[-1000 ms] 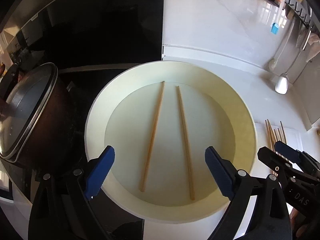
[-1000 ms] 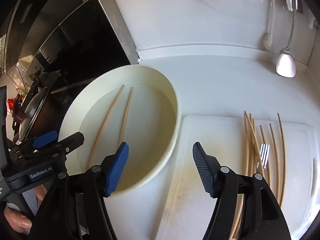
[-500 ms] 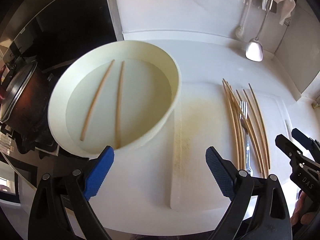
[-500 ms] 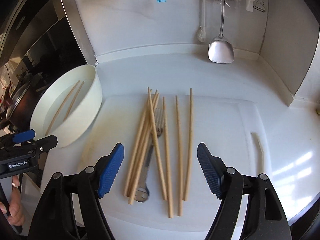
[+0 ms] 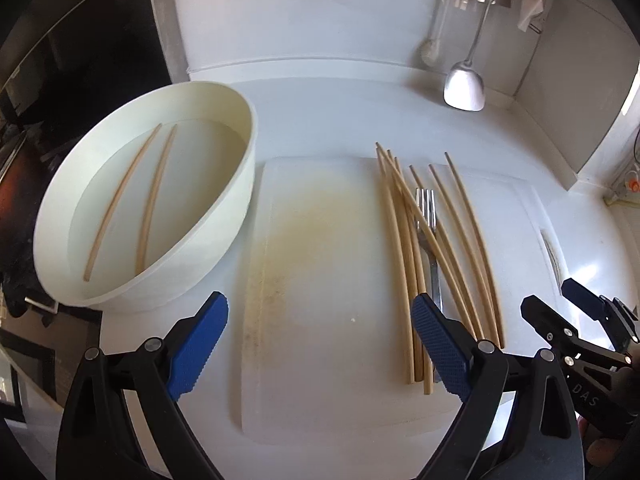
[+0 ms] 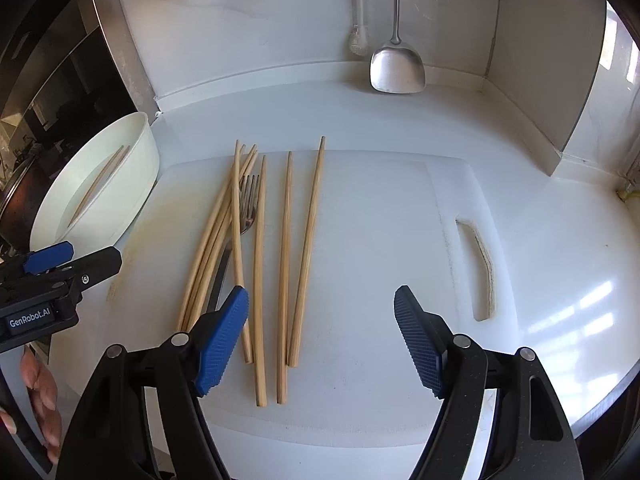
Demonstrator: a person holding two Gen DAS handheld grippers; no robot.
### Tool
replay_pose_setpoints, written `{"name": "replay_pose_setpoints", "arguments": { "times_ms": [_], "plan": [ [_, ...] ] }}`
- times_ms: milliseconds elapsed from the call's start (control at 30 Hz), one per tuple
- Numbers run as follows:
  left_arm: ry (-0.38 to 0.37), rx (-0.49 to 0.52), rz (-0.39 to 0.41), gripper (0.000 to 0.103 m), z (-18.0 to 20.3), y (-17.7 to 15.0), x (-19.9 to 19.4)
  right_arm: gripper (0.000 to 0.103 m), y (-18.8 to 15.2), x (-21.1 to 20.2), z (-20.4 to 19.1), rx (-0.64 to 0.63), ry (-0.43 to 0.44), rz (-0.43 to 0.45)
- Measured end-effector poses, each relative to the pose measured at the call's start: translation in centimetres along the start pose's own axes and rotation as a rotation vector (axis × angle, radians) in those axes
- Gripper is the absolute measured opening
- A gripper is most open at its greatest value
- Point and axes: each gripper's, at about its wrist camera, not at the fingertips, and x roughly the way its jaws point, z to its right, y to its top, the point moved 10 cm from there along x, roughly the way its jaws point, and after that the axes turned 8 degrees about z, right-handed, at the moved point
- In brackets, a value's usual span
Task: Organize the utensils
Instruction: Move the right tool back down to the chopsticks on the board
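Looking along my left gripper, I see its blue pads spread wide with nothing between them, hovering above the white cutting board. To the left sits the cream bowl, its wall just beside the board's edge, and two chopsticks lie side by side on its bottom. On the board's right half a loose bundle of chopsticks lies lengthwise with a metal fork among them. The board rests on the white desk; a steel spatula hangs against the back wall.

From my right gripper, also released and empty, the bundle lies just ahead of my left pad, the fork partly under the sticks. The bowl stands at the far left with its pair inside, near my other gripper. The board's handle slot is to the right, the spatula behind
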Motion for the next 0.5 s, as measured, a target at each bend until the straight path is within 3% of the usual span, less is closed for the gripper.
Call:
{"name": "replay_pose_setpoints", "arguments": {
  "times_ms": [100, 233, 400, 500],
  "plan": [
    [-0.02, 0.013, 0.0, 0.091, 0.6, 0.3, 1.2, 0.072, 0.0, 0.8, 0.6, 0.056, -0.028, -0.001],
    [0.012, 0.033, -0.056, 0.091, 0.7, 0.0, 3.4, 0.072, -0.2, 2.4, 1.3, 0.133, -0.023, -0.023],
    [0.043, 0.034, -0.04, 0.091, 0.6, 0.1, 5.0, 0.072, -0.2, 4.0, 1.4, 0.075, -0.069, -0.017],
    [0.052, 0.006, -0.026, 0.091, 0.6, 0.1, 5.6, 0.072, -0.2, 4.8, 1.6, 0.076, -0.052, -0.014]
  ]
}}
